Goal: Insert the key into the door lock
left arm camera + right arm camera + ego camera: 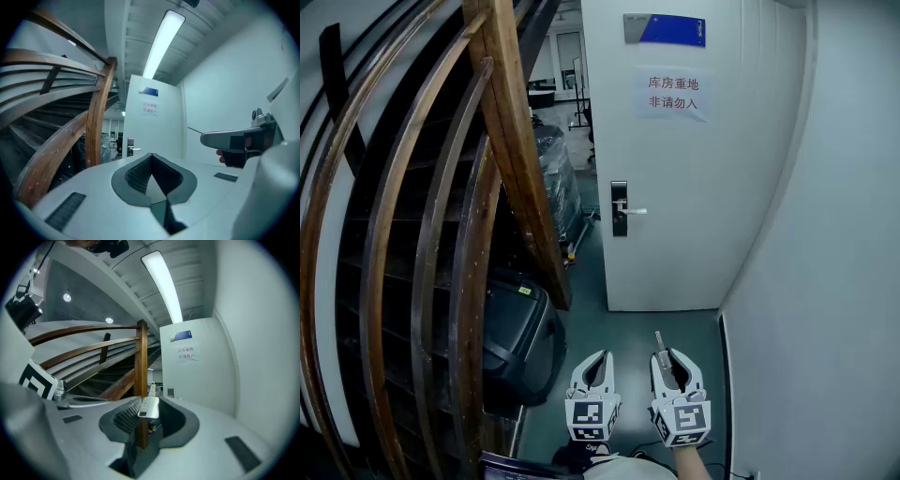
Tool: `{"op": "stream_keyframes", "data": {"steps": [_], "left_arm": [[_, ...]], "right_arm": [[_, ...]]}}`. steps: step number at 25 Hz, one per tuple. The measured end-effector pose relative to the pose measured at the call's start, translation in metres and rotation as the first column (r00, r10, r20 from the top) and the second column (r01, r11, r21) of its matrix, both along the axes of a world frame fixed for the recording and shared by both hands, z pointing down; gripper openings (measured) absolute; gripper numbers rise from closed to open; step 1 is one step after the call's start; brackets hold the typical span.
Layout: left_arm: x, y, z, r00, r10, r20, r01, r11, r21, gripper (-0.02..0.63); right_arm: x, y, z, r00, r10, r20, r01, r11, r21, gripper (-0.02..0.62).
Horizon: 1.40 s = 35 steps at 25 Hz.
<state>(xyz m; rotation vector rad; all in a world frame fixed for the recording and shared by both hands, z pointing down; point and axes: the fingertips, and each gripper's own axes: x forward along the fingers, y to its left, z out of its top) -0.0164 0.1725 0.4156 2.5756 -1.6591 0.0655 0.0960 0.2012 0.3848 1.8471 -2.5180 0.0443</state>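
My right gripper (667,356) is squeezed tight on the key (659,339). The key sits between its 2 jaws, and the thin metal end sticks out past the tips, pointing at the door (703,187). My left gripper (601,356) is just beside the right one, on its left. Its 2 jaws are pressed together at the tips and there is nothing in them. Both grippers point level at the door.

The lock (620,208) is a dark plate on the white door, well ahead of both grippers and up higher. The key is still far from it. A silver handle (635,212) sticks out of the plate toward the right. Higher on the door, above the lock, is a paper sign (673,92) with red writing.

To the left of my left gripper are the brown wooden stair rails (516,141), with a black box (520,323) under them. A plain wall (834,281) runs along the right of my right gripper.
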Motion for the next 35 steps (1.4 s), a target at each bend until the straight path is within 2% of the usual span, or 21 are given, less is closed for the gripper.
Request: {"op": "stream_keyframes", "data": {"steps": [19, 30, 35], "left_arm": [[-0.023, -0.018, 0.013, 1.000, 0.009, -0.018, -0.010, 1.000, -0.020, 0.003], [-0.066, -0.029, 0.047, 1.000, 0.007, -0.015, -0.009, 0.995, -0.099, 0.003], [-0.071, -0.036, 0.061, 1.000, 0.000, -0.018, -0.003, 0.990, -0.142, 0.003]], "right_arm": [[-0.022, -0.021, 0.010, 1.000, 0.006, 0.007, -0.006, 1.000, -0.017, 0.120], [-0.058, -0.030, 0.045, 1.000, 0.021, 0.021, -0.019, 0.995, -0.101, 0.120], [-0.065, -0.041, 0.056, 1.000, 0.010, 0.014, -0.008, 0.991, -0.133, 0.120]]}}
